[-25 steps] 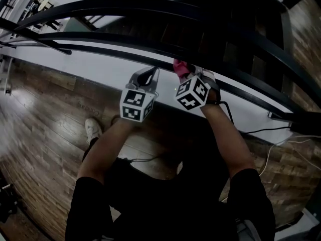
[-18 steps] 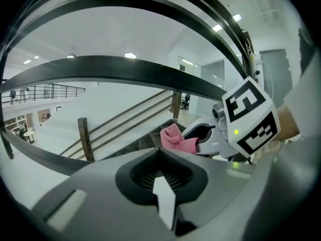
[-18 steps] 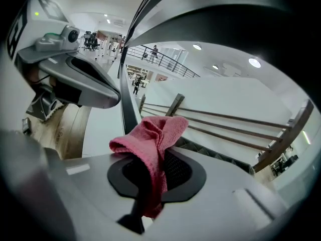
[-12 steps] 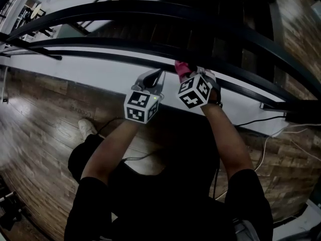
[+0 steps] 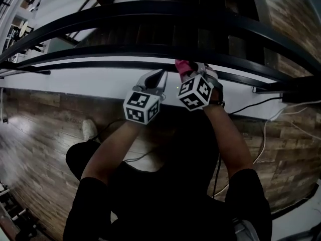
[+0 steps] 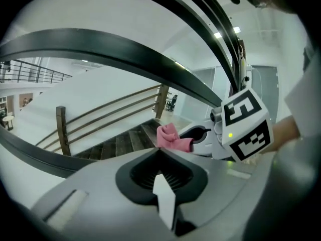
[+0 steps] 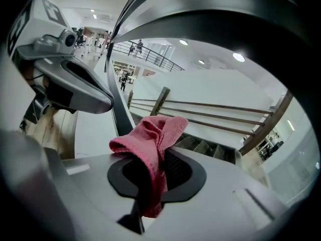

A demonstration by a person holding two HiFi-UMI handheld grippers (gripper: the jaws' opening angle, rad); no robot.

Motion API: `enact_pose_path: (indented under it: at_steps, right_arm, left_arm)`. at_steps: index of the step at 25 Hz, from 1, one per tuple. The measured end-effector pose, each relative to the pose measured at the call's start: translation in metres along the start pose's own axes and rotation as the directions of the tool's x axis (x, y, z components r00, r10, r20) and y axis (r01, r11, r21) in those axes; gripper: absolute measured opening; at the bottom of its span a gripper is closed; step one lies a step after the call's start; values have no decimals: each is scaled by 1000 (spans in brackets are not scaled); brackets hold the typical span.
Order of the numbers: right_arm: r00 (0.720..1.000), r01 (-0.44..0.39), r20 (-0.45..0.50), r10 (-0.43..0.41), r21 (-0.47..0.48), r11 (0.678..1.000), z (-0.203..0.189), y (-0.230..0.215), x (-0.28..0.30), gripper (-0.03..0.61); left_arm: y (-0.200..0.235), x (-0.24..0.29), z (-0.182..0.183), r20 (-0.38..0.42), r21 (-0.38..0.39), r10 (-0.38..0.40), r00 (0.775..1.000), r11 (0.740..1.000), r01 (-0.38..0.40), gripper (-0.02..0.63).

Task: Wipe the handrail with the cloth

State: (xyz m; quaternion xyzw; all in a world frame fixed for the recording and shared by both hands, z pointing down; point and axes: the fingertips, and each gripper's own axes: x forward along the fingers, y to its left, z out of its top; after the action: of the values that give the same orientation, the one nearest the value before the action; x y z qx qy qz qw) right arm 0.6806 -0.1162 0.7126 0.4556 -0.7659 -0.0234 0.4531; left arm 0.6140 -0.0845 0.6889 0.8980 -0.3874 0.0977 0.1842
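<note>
The black handrail (image 5: 125, 50) curves across the top of the head view, with a thicker rail (image 5: 150, 9) above it. My right gripper (image 5: 186, 70) is shut on a pink cloth (image 5: 181, 67), whose tip sits at the lower rail. From the right gripper view, the cloth (image 7: 155, 139) bunches out of the right gripper (image 7: 155, 185), under the dark handrail (image 7: 225, 19). My left gripper (image 5: 156, 78) is just to the left of it, shut and empty, pointing at the same rail. The left gripper view shows the left gripper (image 6: 163, 195), the cloth (image 6: 168, 134) and the handrail (image 6: 100, 44).
Dark stair steps (image 5: 165, 34) lie beyond the rails. A white ledge (image 5: 75, 79) runs under the handrail, with wooden floor (image 5: 35, 134) below. A black cable (image 5: 251, 106) and a white cable (image 5: 271, 129) trail at the right. A shoe (image 5: 89, 129) is beside my left arm.
The left gripper has come closer to the right one. The rails and floor have shifted in view as the person moved along. The cloth stays in the right gripper.
</note>
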Motion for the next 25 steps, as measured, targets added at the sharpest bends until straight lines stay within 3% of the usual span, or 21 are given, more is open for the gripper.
enact_pose_path:
  at_steps: [10, 25]
  right_arm:
    - [996, 73, -63, -69, 77, 994, -55, -41, -22, 49]
    - [964, 226, -179, -195, 172, 959, -143, -103, -59, 49]
  left_arm:
    - [-47, 37, 10, 16, 12, -102, 995, 995, 102, 0]
    - [-144, 94, 16, -25, 126, -309, 951, 943, 309, 0]
